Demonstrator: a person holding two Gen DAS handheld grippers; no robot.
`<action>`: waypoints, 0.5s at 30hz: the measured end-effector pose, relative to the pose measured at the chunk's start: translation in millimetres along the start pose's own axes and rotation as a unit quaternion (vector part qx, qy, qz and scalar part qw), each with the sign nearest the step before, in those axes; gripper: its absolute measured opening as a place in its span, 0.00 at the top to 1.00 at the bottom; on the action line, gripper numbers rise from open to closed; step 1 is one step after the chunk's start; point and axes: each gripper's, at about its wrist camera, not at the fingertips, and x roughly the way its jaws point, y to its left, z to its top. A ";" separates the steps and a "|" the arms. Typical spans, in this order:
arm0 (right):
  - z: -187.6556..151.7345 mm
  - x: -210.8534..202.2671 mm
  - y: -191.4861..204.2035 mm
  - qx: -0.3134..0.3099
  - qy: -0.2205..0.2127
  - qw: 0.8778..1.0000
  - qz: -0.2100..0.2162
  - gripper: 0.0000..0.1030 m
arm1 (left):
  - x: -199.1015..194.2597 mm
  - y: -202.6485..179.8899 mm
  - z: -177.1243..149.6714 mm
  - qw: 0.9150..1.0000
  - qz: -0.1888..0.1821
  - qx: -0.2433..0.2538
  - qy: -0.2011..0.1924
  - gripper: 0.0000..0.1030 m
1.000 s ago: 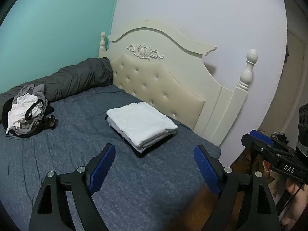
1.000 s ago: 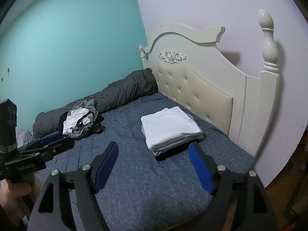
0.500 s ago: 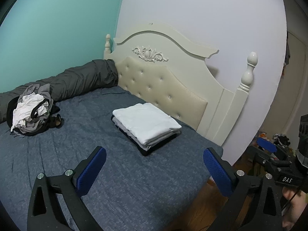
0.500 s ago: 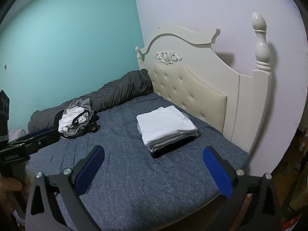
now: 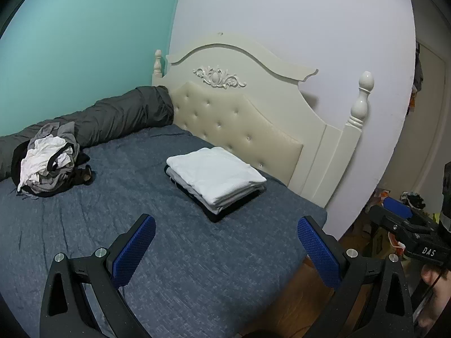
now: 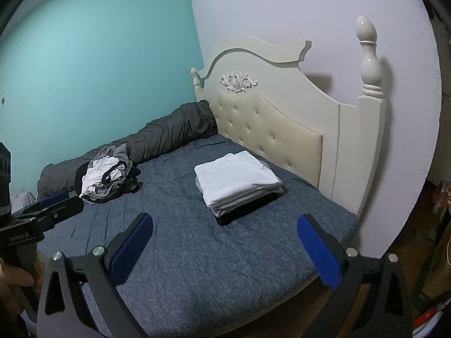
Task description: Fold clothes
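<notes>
Turquoise paint covers one wall [image 5: 79,42] of the bedroom and pale lilac-white the other [image 5: 296,22], and they meet at the corner behind the bed. Most of the floor is taken by a bed with a dark blue-grey mottled cover [image 5: 197,267], backed by a cream carved headboard with a tufted, buttoned panel [image 5: 239,129] and turned posts. Along the turquoise wall lies a long rolled dark grey quilt [image 5: 112,121], running up to the headboard. Near the headboard sits a neat stack of folded clothes, white on top and dark at the bottom [image 5: 217,177]. Well apart from it, against the quilt, is a loose heap of unfolded white, grey and black garments [image 5: 48,163].

Both tools hang over the near edge of the bed, short of the clothes. The left claw [image 5: 225,250] has its blue-padded fingers spread wide apart with nothing between them. The right claw [image 6: 225,250] is likewise wide apart and empty. A hand [image 6: 12,290] grips the handle of the left tool.
</notes>
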 end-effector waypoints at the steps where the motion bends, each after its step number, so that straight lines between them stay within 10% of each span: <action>1: -0.5 -0.2 0.5 0.000 0.001 1.000 0.000 0.00 | -0.5 0.0 -0.8 1.000 0.001 0.001 0.000 0.00; 15: -2.1 -2.0 6.2 0.002 0.001 1.000 0.003 0.00 | -1.4 -0.3 -8.1 1.000 0.005 0.003 0.008 0.00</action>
